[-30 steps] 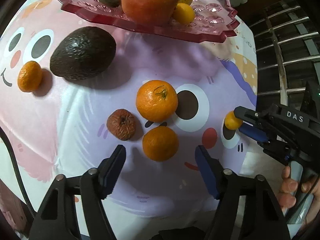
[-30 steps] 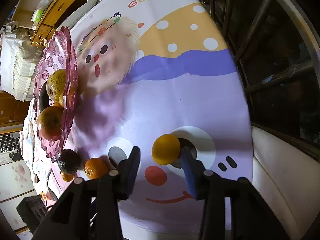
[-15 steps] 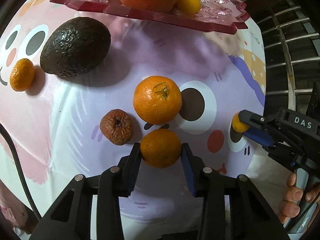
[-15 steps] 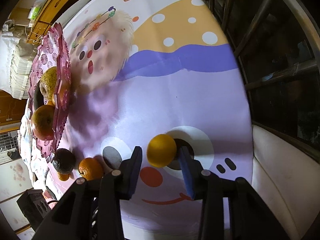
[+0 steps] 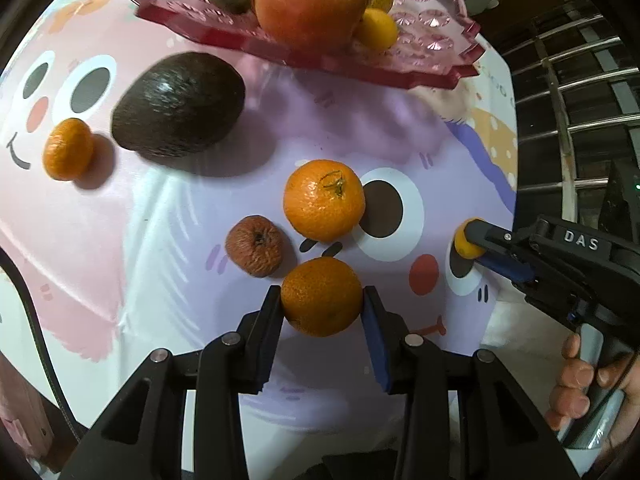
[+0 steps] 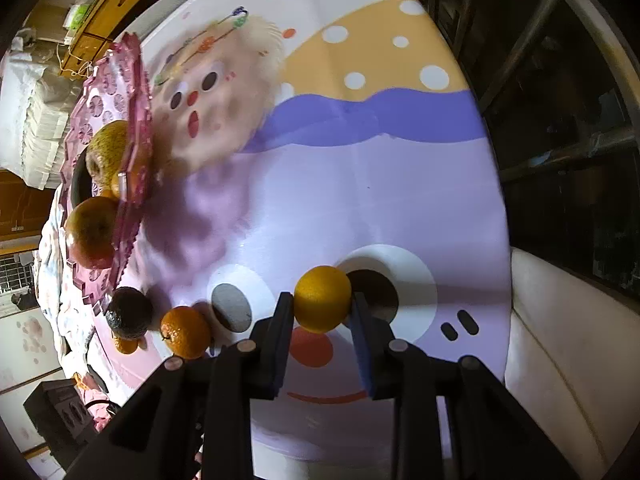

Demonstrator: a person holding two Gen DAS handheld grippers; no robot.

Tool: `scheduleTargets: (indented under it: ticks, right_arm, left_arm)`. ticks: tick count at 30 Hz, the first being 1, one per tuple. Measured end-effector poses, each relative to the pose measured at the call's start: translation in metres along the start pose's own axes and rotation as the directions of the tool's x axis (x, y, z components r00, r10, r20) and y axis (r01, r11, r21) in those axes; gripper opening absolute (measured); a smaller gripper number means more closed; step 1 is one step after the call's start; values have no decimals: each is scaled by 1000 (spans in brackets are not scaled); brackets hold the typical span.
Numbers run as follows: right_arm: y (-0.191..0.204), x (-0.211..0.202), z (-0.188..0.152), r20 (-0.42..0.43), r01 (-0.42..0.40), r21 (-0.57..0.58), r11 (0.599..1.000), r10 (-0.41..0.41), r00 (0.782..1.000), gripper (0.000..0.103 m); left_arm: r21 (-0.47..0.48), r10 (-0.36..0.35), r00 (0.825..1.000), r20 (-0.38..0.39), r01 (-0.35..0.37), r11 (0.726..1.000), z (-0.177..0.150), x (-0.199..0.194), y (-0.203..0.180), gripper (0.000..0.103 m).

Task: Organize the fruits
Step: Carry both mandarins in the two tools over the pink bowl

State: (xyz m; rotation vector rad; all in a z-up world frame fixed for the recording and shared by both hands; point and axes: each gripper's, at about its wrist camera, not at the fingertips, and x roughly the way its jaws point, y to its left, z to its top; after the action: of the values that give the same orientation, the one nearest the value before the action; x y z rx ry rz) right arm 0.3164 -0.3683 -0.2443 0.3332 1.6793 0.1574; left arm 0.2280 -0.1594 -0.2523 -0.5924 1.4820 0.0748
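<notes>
My left gripper (image 5: 322,308) is shut on an orange mandarin (image 5: 321,296) on the cartoon tablecloth. Beyond it lie a larger orange (image 5: 324,199), a wrinkled brown fruit (image 5: 256,246), a dark avocado (image 5: 178,105) and a small mandarin (image 5: 67,149). A pink fruit tray (image 5: 424,60) at the back holds an apple (image 5: 308,2) and other fruit. My right gripper (image 6: 322,312) is shut on a small yellow citrus fruit (image 6: 322,298); it also shows in the left wrist view (image 5: 466,238) at the right.
The pink tray (image 6: 134,120) stands at the left in the right wrist view, with an avocado (image 6: 129,312) and an orange (image 6: 185,332) below it. Metal railings (image 5: 568,92) and the table's right edge lie beyond the cloth. A white cushion (image 6: 560,340) sits at right.
My left gripper moved forward and closed on the near mandarin. My right gripper closed on the yellow citrus fruit.
</notes>
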Motion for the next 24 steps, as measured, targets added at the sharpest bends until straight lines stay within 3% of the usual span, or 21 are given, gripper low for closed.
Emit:
scheduleTargets:
  ticks: [15, 24]
  right_arm:
    - [47, -33, -34, 114, -32, -18, 999, 34, 993, 28]
    - [85, -55, -50, 229, -69, -30, 997, 74, 971, 28]
  left_arm:
    - [138, 0, 999, 52, -7, 990, 9, -79, 25, 38]
    - [268, 9, 996, 87, -32, 963, 35, -132, 41, 38]
